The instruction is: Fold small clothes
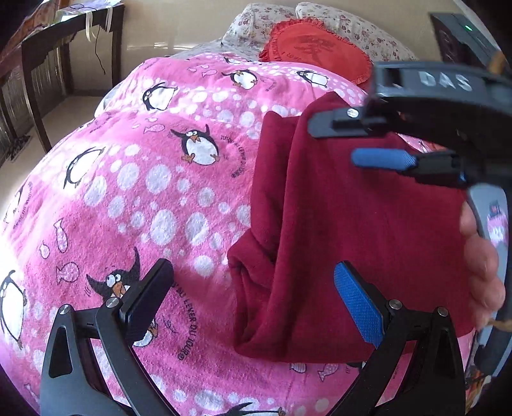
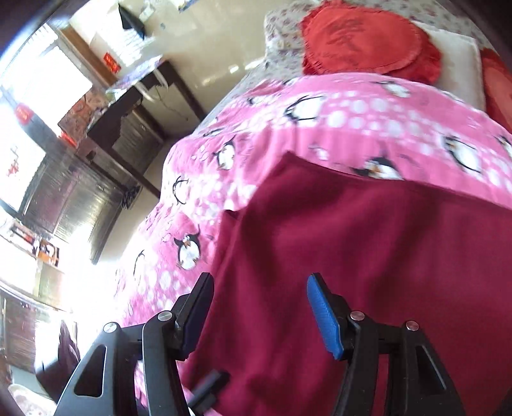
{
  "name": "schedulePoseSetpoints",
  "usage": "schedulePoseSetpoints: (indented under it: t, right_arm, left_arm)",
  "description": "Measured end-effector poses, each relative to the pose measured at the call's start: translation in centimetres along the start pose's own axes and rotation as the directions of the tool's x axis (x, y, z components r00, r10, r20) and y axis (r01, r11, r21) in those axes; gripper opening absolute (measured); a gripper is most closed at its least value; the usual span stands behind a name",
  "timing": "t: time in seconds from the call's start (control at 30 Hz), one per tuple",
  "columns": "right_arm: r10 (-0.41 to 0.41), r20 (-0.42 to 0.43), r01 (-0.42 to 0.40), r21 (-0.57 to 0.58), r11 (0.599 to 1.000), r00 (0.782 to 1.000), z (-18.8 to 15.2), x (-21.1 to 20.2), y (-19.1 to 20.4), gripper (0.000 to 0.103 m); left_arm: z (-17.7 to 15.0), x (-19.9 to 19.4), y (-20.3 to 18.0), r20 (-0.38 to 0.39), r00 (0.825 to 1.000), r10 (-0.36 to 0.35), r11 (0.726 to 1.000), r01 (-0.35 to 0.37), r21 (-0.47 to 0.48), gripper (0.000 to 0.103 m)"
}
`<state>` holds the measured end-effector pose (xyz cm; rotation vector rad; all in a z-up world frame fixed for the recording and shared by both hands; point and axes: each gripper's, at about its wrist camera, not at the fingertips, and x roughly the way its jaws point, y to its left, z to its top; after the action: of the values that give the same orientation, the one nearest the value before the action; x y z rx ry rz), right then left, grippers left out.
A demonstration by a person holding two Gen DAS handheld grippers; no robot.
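A dark red fleece garment (image 1: 345, 230) lies folded on the pink penguin blanket (image 1: 153, 192); its left edge is doubled over in a thick fold. My left gripper (image 1: 252, 294) is open and empty, just above the garment's near left corner. My right gripper (image 1: 332, 140) shows in the left wrist view over the garment's far right part, jaws apart. In the right wrist view the right gripper (image 2: 259, 310) is open and empty above the garment (image 2: 368, 256), which fills the lower right; the blanket (image 2: 352, 115) lies beyond.
A red round frilled cushion (image 1: 313, 48) and floral pillows (image 1: 252, 25) lie at the head of the bed. A dark wooden table (image 1: 64, 48) stands left of the bed on the pale floor. A bright window (image 2: 38, 96) and cabinets are at far left.
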<state>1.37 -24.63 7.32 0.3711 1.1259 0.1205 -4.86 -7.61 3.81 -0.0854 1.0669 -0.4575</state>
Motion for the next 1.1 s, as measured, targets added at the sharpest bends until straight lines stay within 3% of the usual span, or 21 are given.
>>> schedulePoseSetpoints:
  t: [0.13, 0.27, 0.33, 0.43, 0.47, 0.5, 0.53, 0.57, 0.6, 0.63, 0.67, 0.7, 0.77, 0.93, 1.1]
  right_arm:
    - [-0.102, -0.058, 0.102, -0.017, 0.995, 0.993, 2.4, 3.9, 1.4, 0.059]
    - [-0.159, -0.094, 0.157, -0.029, 0.987, 0.983, 2.7, 6.0, 2.4, 0.079]
    - [-0.211, -0.1, 0.204, -0.079, 0.976, 0.972, 2.5, 6.8, 3.0, 0.08]
    - [-0.224, -0.086, 0.213, -0.118, 0.97, 0.971, 2.2, 7.4, 3.2, 0.08]
    - [-0.233, -0.082, 0.221, -0.136, 0.966, 0.969, 2.0, 7.4, 3.2, 0.075]
    - [-0.251, -0.073, 0.239, -0.148, 0.96, 0.965, 1.9, 7.1, 3.2, 0.062]
    - [-0.239, -0.063, 0.228, -0.144, 0.963, 0.969, 1.6, 6.5, 3.0, 0.057]
    - [-0.201, -0.054, 0.193, -0.129, 0.973, 0.978, 1.3, 5.7, 2.6, 0.047]
    - [-0.143, -0.048, 0.137, -0.111, 0.984, 0.989, 1.1, 4.8, 1.8, 0.031]
    - [-0.077, -0.049, 0.072, -0.086, 0.994, 0.996, 1.0, 4.1, 1.2, 0.02]
    - [-0.046, -0.038, 0.043, -0.07, 0.997, 0.998, 1.1, 3.1, 0.8, 0.018]
    - [-0.023, -0.019, 0.022, -0.062, 0.998, 1.0, 0.9, 2.2, 0.5, 0.016]
    - [0.028, 0.024, -0.027, -0.056, 0.998, 0.999, 0.2, -0.1, 0.0, 0.015]
    - [0.09, 0.146, -0.082, -0.065, 0.995, 0.985, -1.0, -6.7, -1.6, 0.014]
    - [0.114, 0.245, -0.108, -0.037, 0.993, 0.963, -2.4, -13.9, -5.5, 0.014]
  left_arm:
    - [-0.4, 0.1, 0.6, 0.007, 1.0, -0.026, 1.0, 0.027, -0.011, 0.101]
    - [-0.5, 0.2, 0.4, 0.006, 1.0, -0.014, 1.0, 0.014, 0.011, 0.101]
    - [-0.4, 0.5, 0.2, 0.002, 1.0, -0.006, 1.0, 0.006, 0.023, 0.101]
    - [-0.5, 0.3, 0.2, 0.011, 1.0, -0.013, 1.0, 0.012, 0.012, 0.101]
    - [-0.5, 0.3, 0.1, 0.012, 1.0, -0.011, 1.0, 0.011, 0.009, 0.101]
    - [-0.5, 0.3, 0.1, 0.014, 1.0, -0.009, 1.0, 0.009, 0.008, 0.101]
    - [-0.6, 0.2, 0.0, 0.015, 1.0, -0.008, 1.0, 0.008, 0.01, 0.101]
    - [-0.6, 0.1, -0.1, 0.015, 1.0, -0.011, 1.0, 0.011, 0.015, 0.101]
    - [-0.2, 0.3, -0.1, 0.012, 1.0, -0.025, 0.999, 0.025, 0.023, 0.101]
    - [-0.1, 0.3, -0.4, 0.006, 0.999, -0.054, 0.998, 0.054, 0.033, 0.088]
    - [0.0, 0.2, -0.8, -0.006, 0.996, -0.092, 0.995, 0.093, 0.041, 0.055]
    - [0.1, 0.0, -1.3, -0.029, 0.992, -0.124, 0.991, 0.125, 0.046, 0.046]
    - [0.3, -1.1, -2.3, -0.008, 0.994, -0.112, 0.991, 0.113, 0.071, 0.037]
    - [1.5, -5.7, -5.3, 0.039, 0.976, -0.214, 0.97, 0.208, 0.124, 0.032]
    - [1.7, -9.5, -12.7, 0.058, 0.95, -0.306, 0.919, 0.279, 0.28, 0.031]
